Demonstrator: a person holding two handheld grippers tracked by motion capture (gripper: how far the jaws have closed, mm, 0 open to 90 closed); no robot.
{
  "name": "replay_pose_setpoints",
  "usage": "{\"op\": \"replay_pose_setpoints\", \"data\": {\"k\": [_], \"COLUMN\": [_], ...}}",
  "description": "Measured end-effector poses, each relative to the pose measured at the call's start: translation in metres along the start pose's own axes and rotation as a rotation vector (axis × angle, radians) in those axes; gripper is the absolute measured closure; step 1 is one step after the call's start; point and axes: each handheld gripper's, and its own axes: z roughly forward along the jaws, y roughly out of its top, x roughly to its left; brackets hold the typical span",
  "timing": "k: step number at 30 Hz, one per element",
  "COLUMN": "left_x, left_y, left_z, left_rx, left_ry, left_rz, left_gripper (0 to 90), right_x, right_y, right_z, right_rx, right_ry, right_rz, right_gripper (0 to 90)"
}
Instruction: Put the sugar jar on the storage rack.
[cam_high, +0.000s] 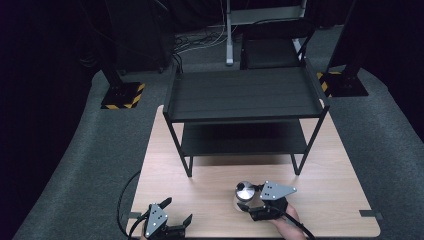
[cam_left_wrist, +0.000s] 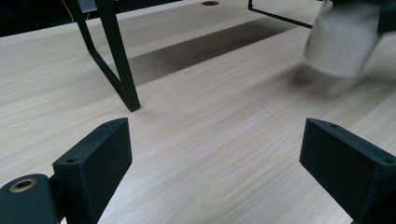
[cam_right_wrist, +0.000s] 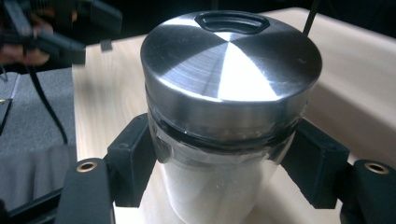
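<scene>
The jar sits clamped in the right hand-held gripper, jaws pressed against its clear wall on both sides just under the lid, and that's the grip to trust here: low enough to bite the body, not the smooth metal cap. My read is that it's headed for the rack, so the thing to do well is keep it upright, lift straight, and clear the rack's front rail before setting it down flat.

Look at the jar itself: a brushed steel lid with a dark oval recess at its top, a dark seal ring below, and a clear body packed with something white. In the high view the jar stands on the bench, front and right of centre, a little ahead of the rack's front legs.

The left hand-held gripper waits near the bench's front-left edge, jaws spread wide with nothing between them; from its own view the jar shows blurred, well apart.

Behind stands the black two-tier rack, both shelves bare.
</scene>
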Motion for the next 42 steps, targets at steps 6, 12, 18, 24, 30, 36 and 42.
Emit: {"op": "replay_pose_setpoints", "data": {"k": [6, 12, 18, 24, 30, 36, 42], "left_x": [0.0, 0.001, 0.001, 0.001, 0.001, 0.001, 0.001], "left_y": [0.0, 0.0, 0.0, 0.0, 0.0, 0.0, 0.0], "left_z": [0.0, 0.0, 0.0, -0.001, -0.001, -0.001, -0.001], "left_rx": [0.0, 0.001, 0.001, 0.001, 0.001, 0.0, 0.001], "left_ry": [-0.001, -0.001, -0.001, -0.002, -0.003, -0.003, -0.004], "left_rz": [0.0, 0.0, 0.0, -0.001, -0.003, -0.004, -0.004], "left_gripper": [9.2, 9.2, 9.2, 9.2, 9.3, 9.3, 9.3], "right_x": [-0.008, -0.017, -0.021, -0.026, -0.034, -0.036, -0.03], "right_y": [0.035, 0.07, 0.095, 0.108, 0.109, 0.097, 0.088], "right_z": [-0.006, -0.01, -0.01, -0.002, 0.005, 0.009, -0.001], "right_rx": [-0.041, -0.077, -0.107, -0.113, -0.101, -0.145, -0.176], "right_ry": [-0.025, -0.072, -0.179, -0.301, -0.346, -0.364, -0.379], "right_rz": [-0.039, -0.074, -0.075, -0.054, 0.014, 0.062, 0.029], "right_gripper": [30.1, 30.2, 30.1, 30.1, 30.1, 28.8, 20.4]}}
